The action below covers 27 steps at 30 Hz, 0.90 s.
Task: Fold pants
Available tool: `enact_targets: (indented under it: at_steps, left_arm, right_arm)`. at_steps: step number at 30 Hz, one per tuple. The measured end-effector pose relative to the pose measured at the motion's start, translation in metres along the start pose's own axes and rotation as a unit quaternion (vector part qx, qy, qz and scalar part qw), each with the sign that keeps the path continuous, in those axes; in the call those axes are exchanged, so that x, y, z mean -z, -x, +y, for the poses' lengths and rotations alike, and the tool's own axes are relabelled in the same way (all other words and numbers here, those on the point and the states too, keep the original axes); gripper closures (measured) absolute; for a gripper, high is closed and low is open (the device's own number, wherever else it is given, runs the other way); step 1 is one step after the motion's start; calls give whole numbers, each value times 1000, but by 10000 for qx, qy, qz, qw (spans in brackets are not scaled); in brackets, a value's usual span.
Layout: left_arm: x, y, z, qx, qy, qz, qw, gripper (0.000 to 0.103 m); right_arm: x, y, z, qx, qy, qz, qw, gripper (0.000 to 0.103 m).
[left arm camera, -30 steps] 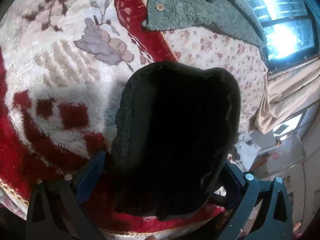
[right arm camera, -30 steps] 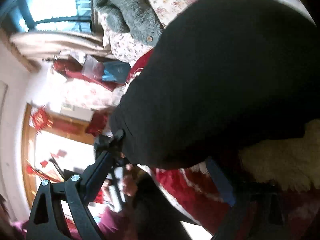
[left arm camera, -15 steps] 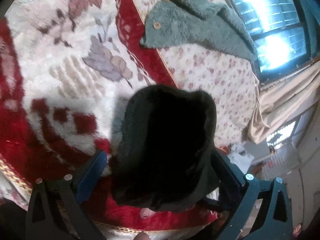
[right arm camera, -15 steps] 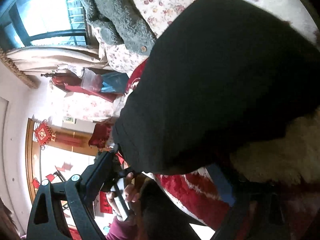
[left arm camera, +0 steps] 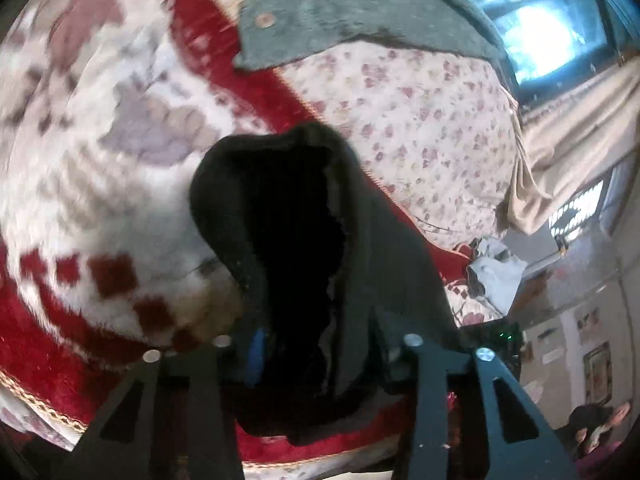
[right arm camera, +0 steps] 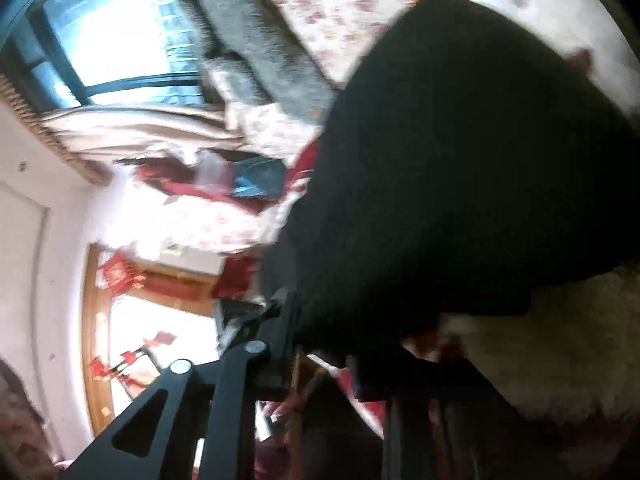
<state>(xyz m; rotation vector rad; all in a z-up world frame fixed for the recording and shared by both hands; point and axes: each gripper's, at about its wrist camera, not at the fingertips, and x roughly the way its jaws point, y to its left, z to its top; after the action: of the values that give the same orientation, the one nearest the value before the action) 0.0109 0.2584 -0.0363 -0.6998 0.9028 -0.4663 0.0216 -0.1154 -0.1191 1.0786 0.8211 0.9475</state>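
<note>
Between both closing jaws, black pants (left arm camera: 292, 248) edge, over blanket (left arm camera: 100, 208).

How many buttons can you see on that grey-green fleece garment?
1: a round button near the lower corner of the fleece garment lying on the floral bedding. Others may be hidden in its folds.

One pair of black pants (left arm camera: 288, 240), one grey fleece garment (left arm camera: 360, 12), one red-and-white blanket (left arm camera: 80, 200), two grippers.
</note>
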Motion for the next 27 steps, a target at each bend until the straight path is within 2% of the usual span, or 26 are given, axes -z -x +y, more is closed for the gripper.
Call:
enact_targets:
  at_steps: [2,5,10,13,15,17,19,20,21,23,24,25,26,27]
  left_arm:
    - [-9,-2,-13,86,-43,9,10000,70]
    - [-25,-10,-34,254,-86,54,9996,71]
    - [-53,-24,-90,505,-697,-96,9962,71]
    - [-61,-37,-106,523,-907,-59,9945,72]
    - [-61,-48,-98,398,-844,64,9956,71]
    - [-53,-64,-77,42,-745,206,9970,71]
    - [-40,-82,-47,-380,-484,466,9970,71]
    - [-34,-84,-38,-439,-452,452,9970,69]
    - [-29,-81,-31,-360,-369,330,9981,56]
    - [-27,-72,-32,-253,-353,229,9988,51]
    - [-27,-67,-36,-365,-421,157,9983,41]
    - [-28,-60,-42,-589,-548,20,9968,28]
    - [-29,-50,-49,-778,-680,-173,9945,24]
    - [-33,-40,-55,-860,-764,-360,9927,20]
  right_arm:
    - [-7,4,10,6,241,-69,9997,83]
    - [-21,17,16,-210,176,-381,9989,84]
    - [-44,49,42,-143,568,-870,9945,84]
    - [-51,65,49,-108,701,-1097,9914,83]
    - [-47,69,42,-76,608,-1112,9919,83]
    - [-39,65,26,127,500,-1020,9934,83]
    - [-29,53,1,456,378,-711,9957,83]
    - [-25,46,-12,717,212,-487,9960,80]
    - [-18,40,-27,1012,-32,-245,9946,80]
    - [-6,46,-33,909,-142,-171,9956,80]
    - [-3,51,-25,1095,-5,-95,9939,80]
    - [-1,55,-15,1395,234,-23,9899,76]
    - [2,60,1,1740,603,69,9829,74]
    - [5,62,14,1890,853,152,9782,74]
